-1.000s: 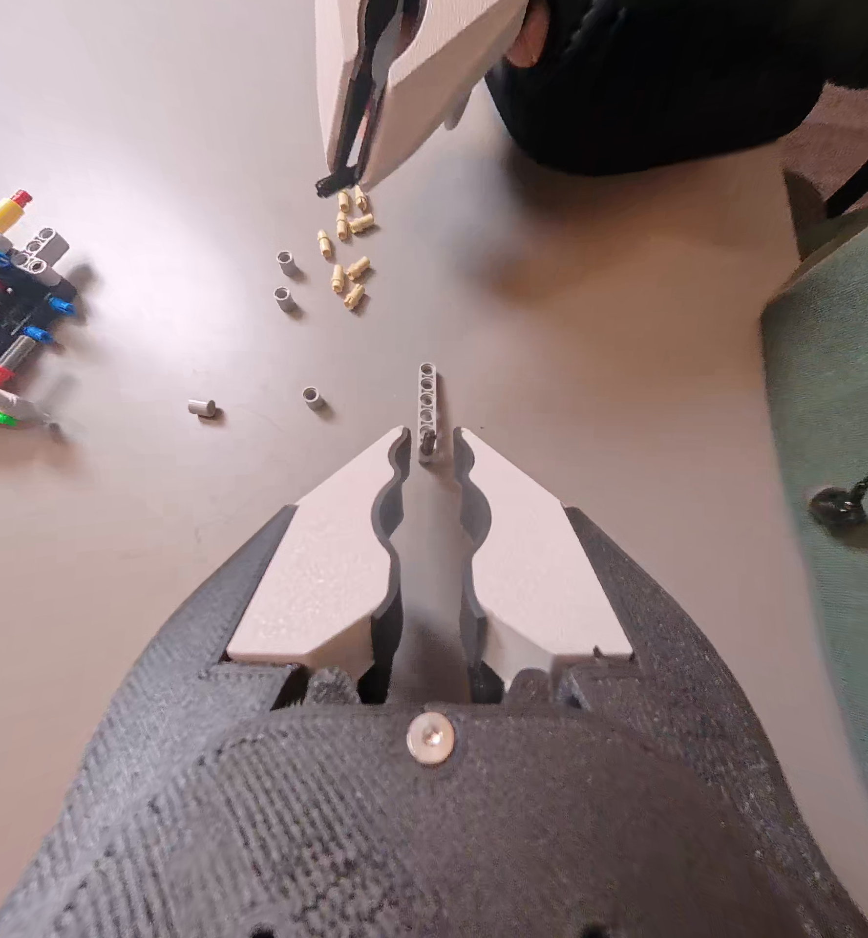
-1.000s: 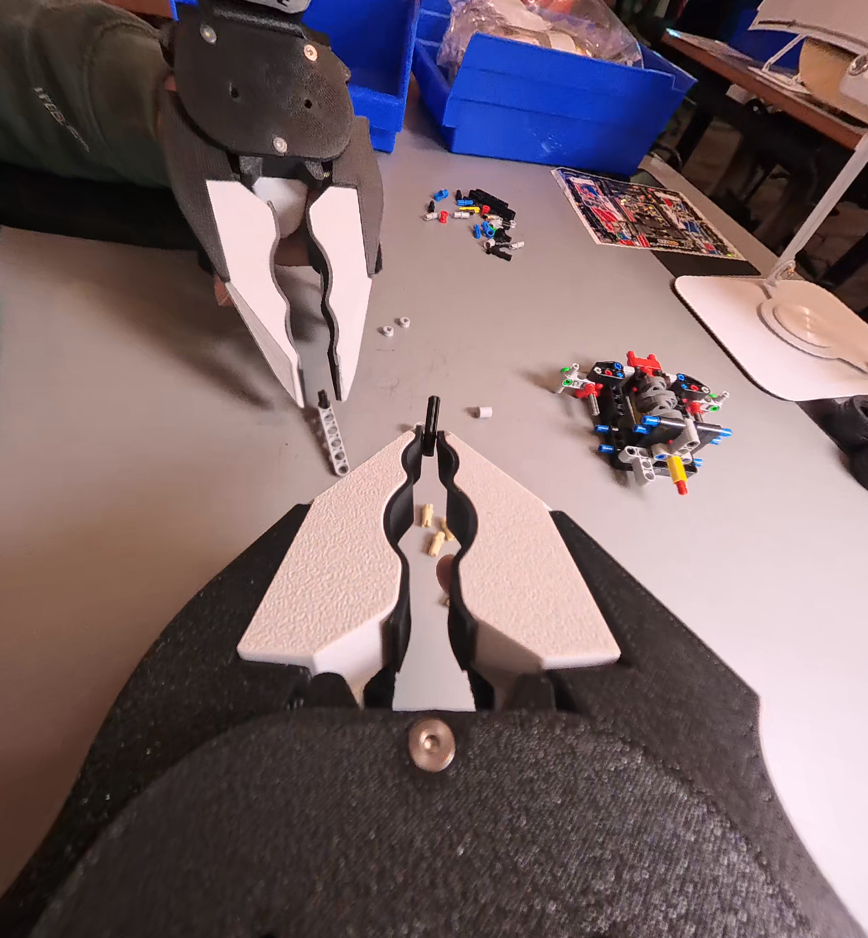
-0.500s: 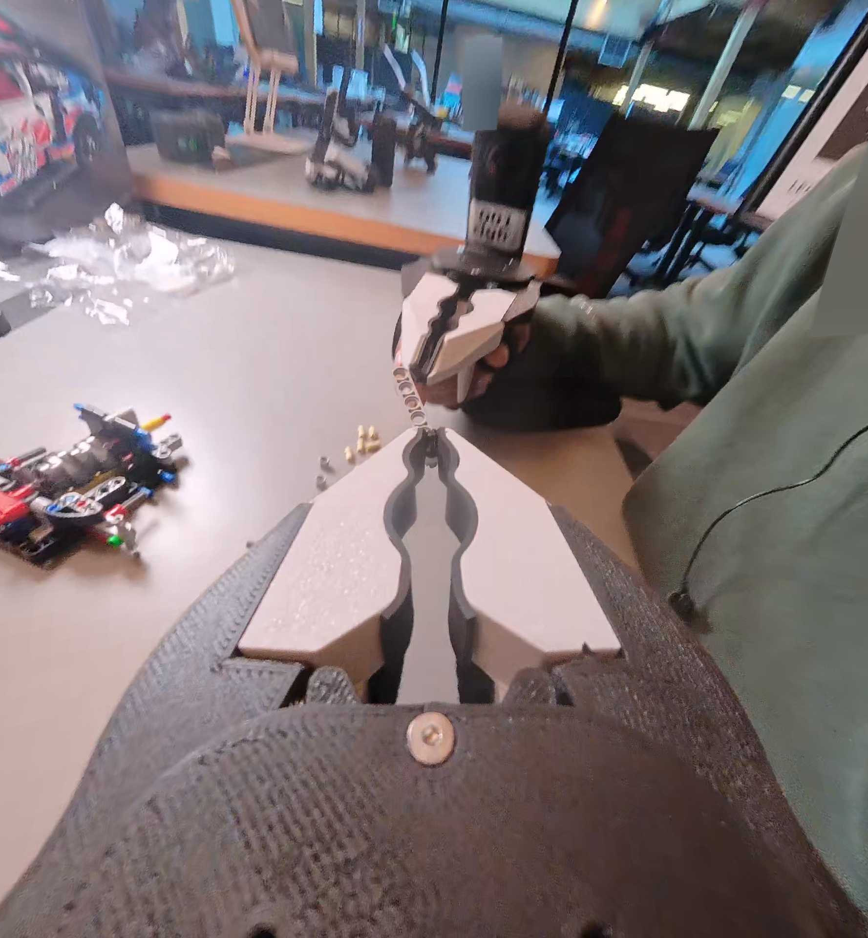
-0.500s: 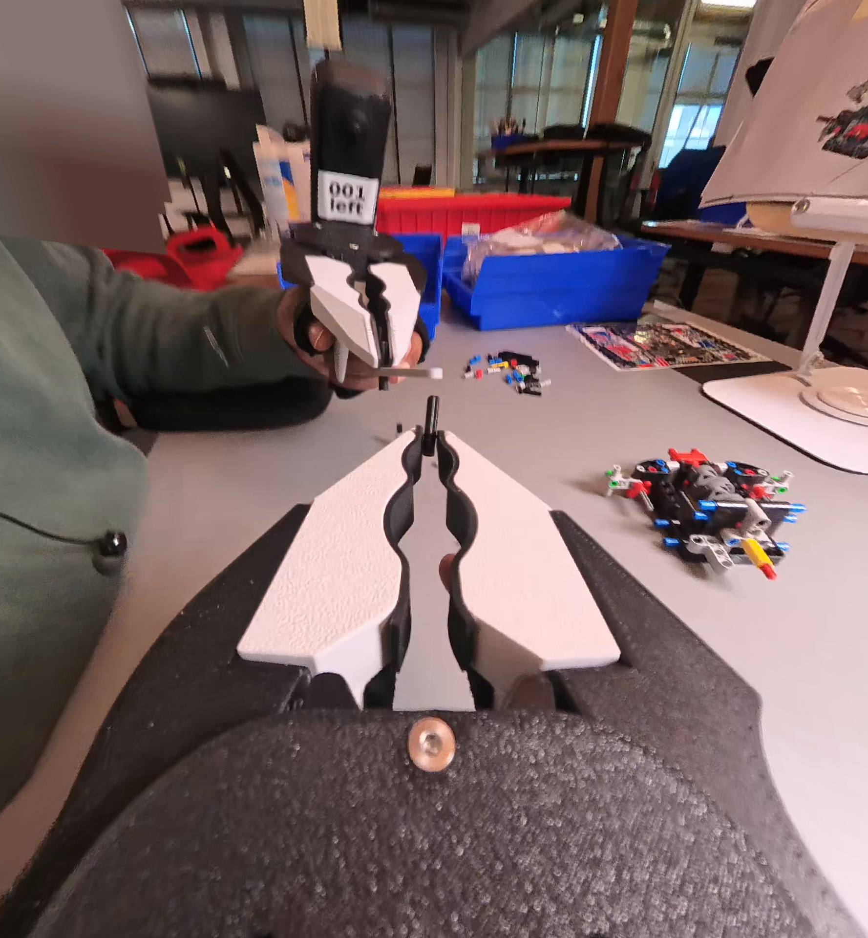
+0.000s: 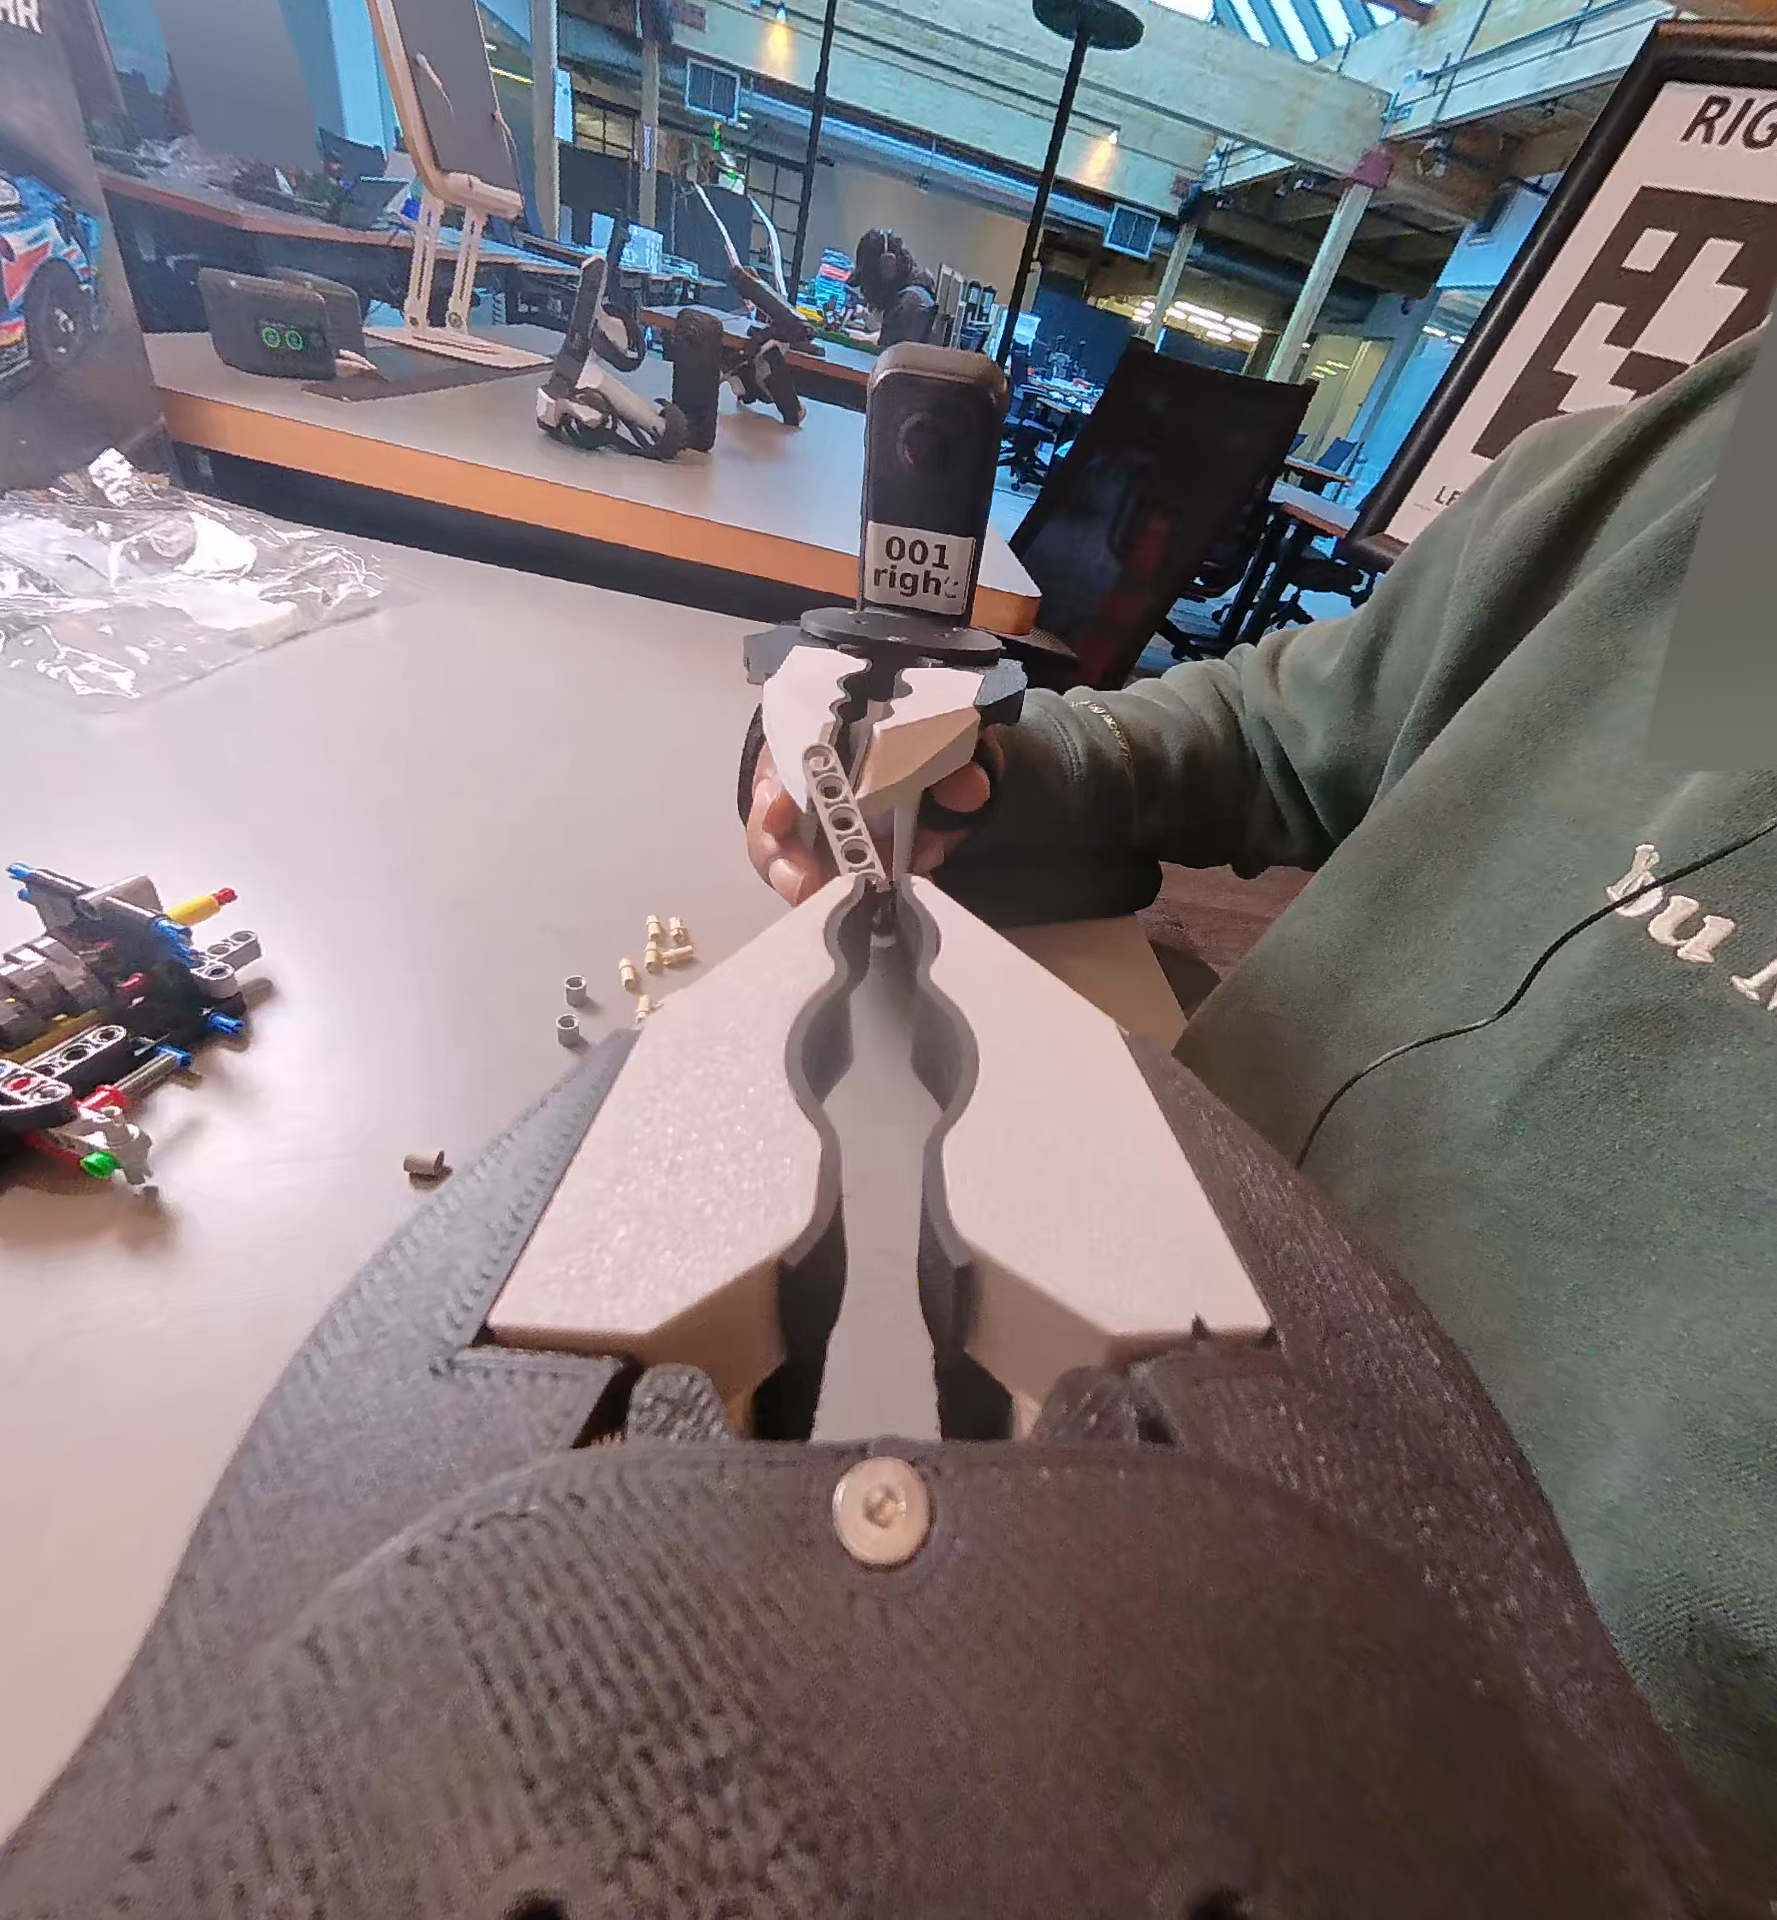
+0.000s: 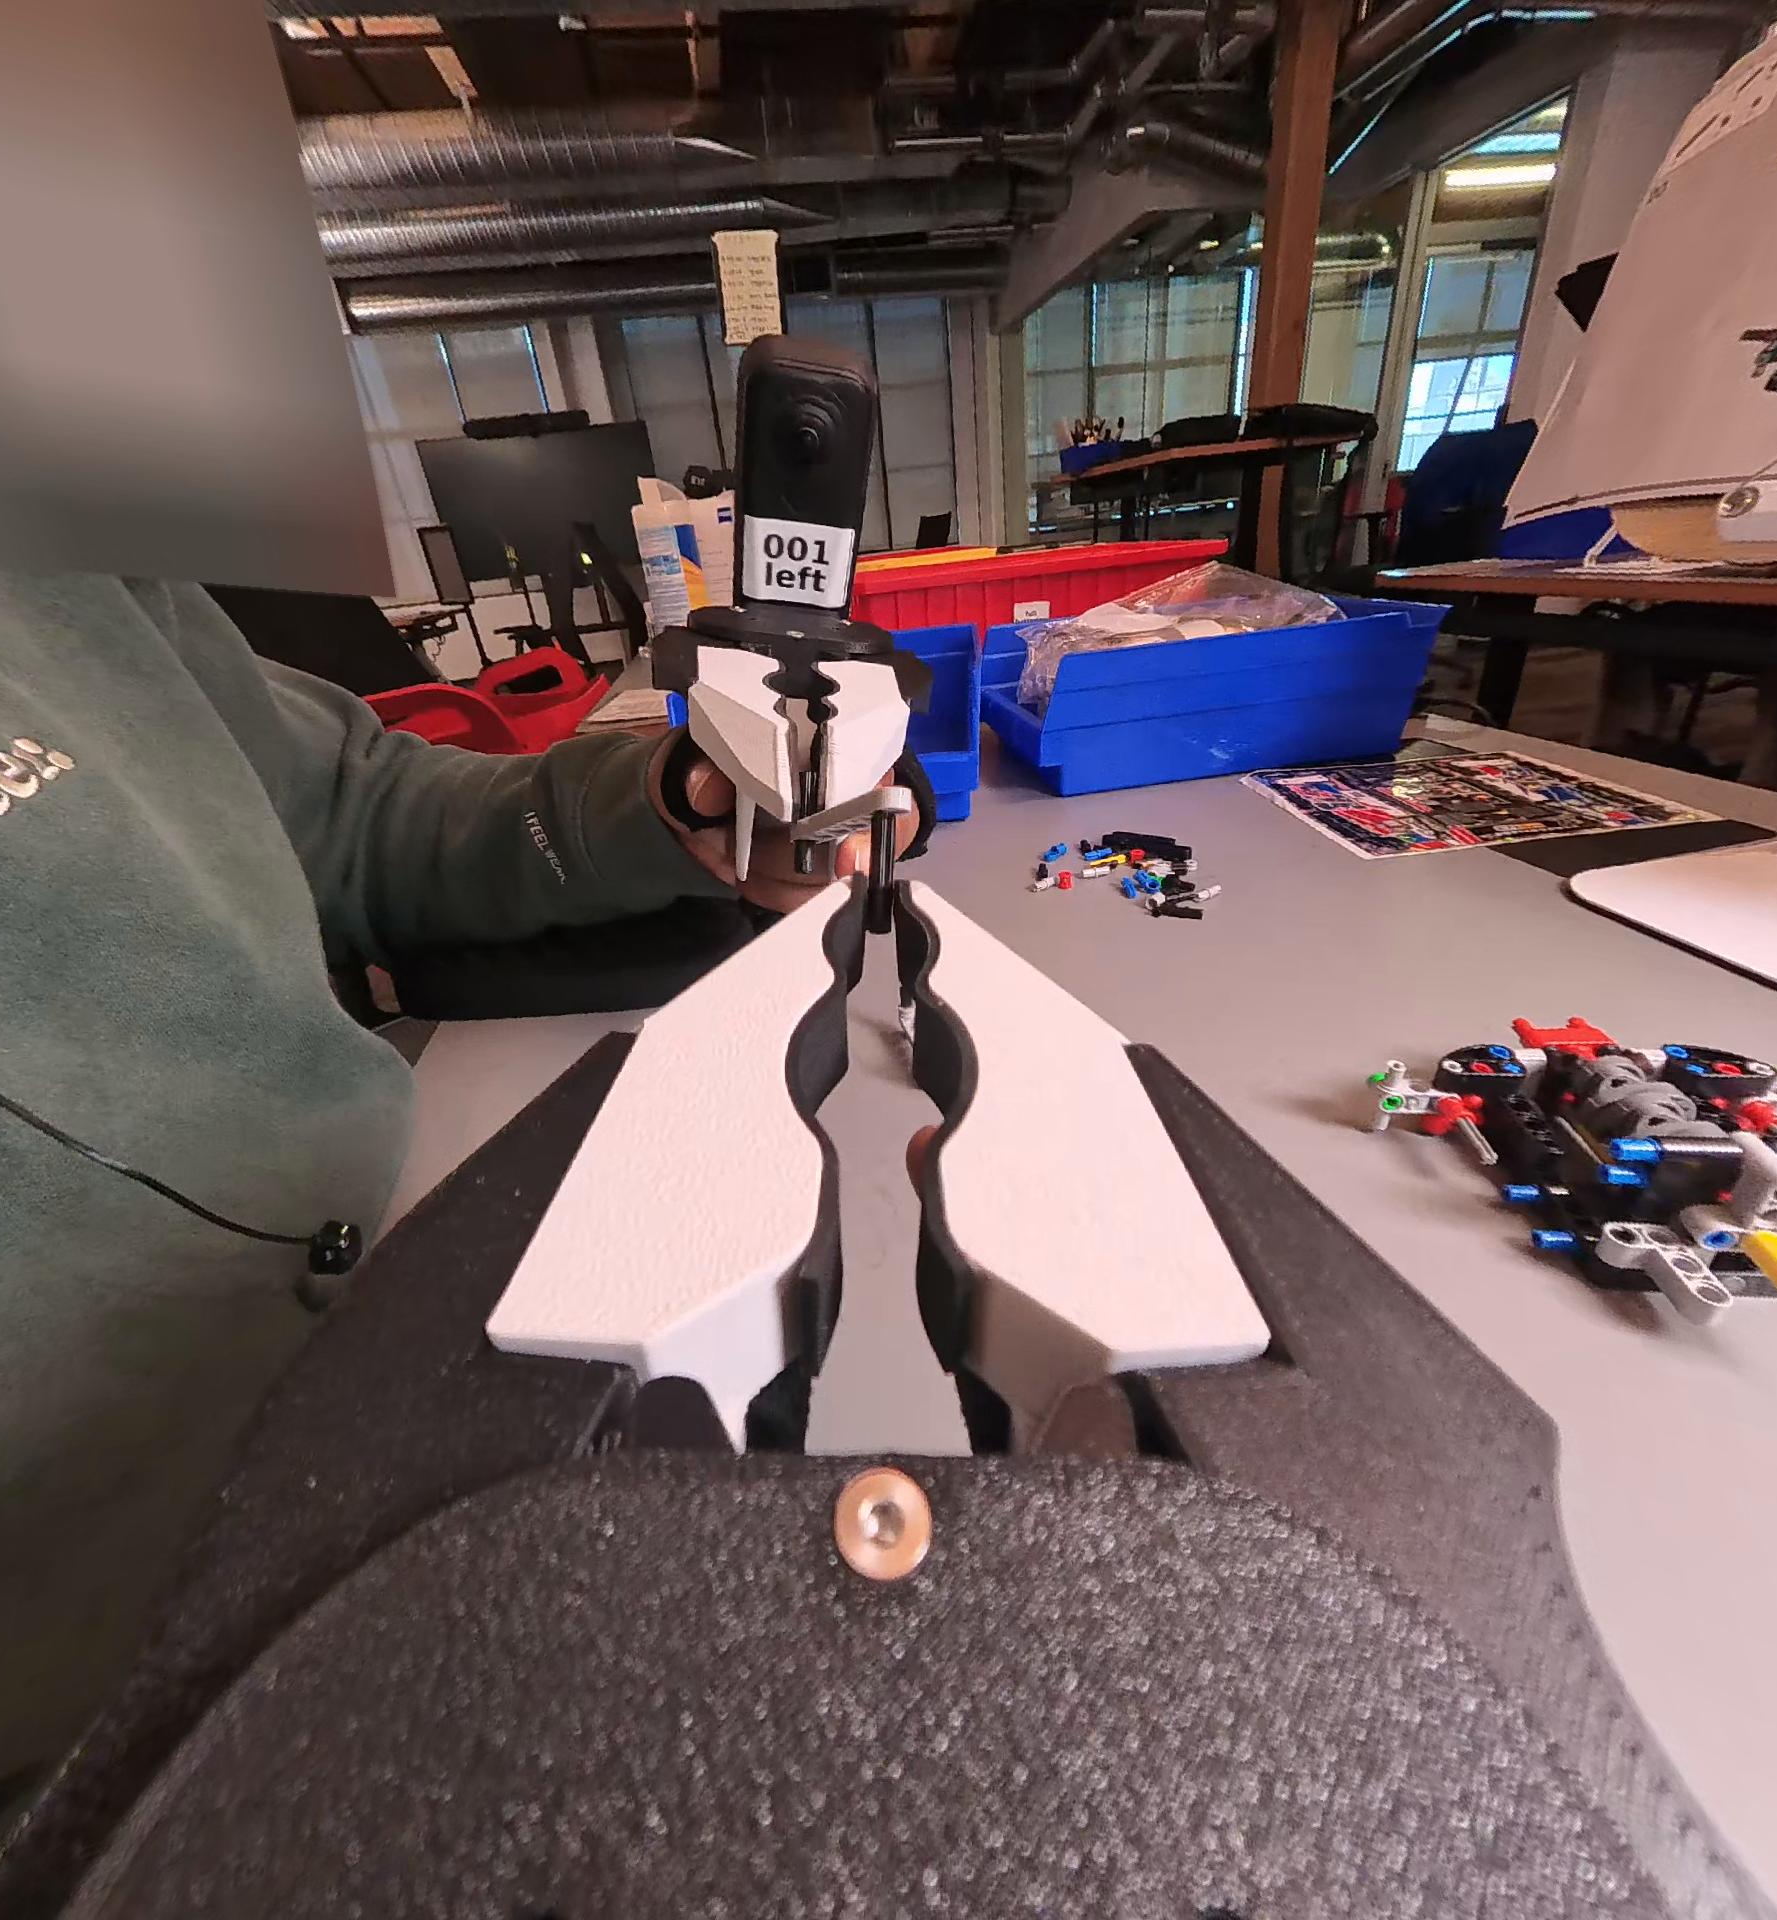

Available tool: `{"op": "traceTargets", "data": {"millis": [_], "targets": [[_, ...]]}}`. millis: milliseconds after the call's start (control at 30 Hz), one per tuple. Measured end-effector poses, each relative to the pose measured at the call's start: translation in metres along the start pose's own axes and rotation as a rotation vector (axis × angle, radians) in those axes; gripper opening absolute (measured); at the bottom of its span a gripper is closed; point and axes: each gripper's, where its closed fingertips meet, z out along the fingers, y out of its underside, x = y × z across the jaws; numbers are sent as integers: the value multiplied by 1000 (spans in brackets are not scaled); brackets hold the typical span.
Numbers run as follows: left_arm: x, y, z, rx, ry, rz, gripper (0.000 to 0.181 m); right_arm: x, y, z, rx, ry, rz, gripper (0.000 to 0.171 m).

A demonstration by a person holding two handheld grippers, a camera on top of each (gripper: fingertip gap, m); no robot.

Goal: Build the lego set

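My left gripper (image 5: pixel 879 914) is shut on the near end of a grey beam with holes (image 5: pixel 842 810) and holds it up in the air, slanting up and left. My right gripper (image 6: pixel 876 904) is shut on a short black axle (image 6: pixel 880 862) that stands upright. The two grippers face each other closely above the table. In the right wrist view the left gripper (image 6: pixel 806 790) holds the beam (image 6: pixel 848 816) flat, and the axle's top sits at the beam's free end. I cannot tell whether it is in a hole. The right gripper (image 5: pixel 868 753) shows behind the beam.
The partly built black model (image 5: pixel 63 1018) (image 6: pixel 1642 1143) lies on the grey table. Tan pins (image 5: pixel 660 940) and grey bushes (image 5: pixel 572 1008) lie below the grippers. A pile of loose parts (image 6: pixel 1123 868), an instruction sheet (image 6: pixel 1466 800), blue bins (image 6: pixel 1206 686) and plastic bags (image 5: pixel 136 592) lie farther off. There is about 4 cm between the tips of the two grippers. It is some 20 cm from my right tips to the partly built black model (image 5: pixel 63 1018). Look for it in the right wrist view (image 6: pixel 1590 1134) too.
My left gripper closed on the beam and lifted it off the table. Both grippers tilted up to face each other and came closer, bringing the axle to the beam's end.
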Motion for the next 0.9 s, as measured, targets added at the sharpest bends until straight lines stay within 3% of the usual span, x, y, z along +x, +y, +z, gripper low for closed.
{"op": "traceTargets", "data": {"millis": [300,533,900], "targets": [[4,-4,1,38,45,-47,1,-4,-8,0,59,-22,40,2],[6,8,6,-31,52,-45,1,-5,-3,3,31,-18,12,2],[-22,84,11,-460,-124,32,1,14,90,-5,-580,65,-232,0]]}}
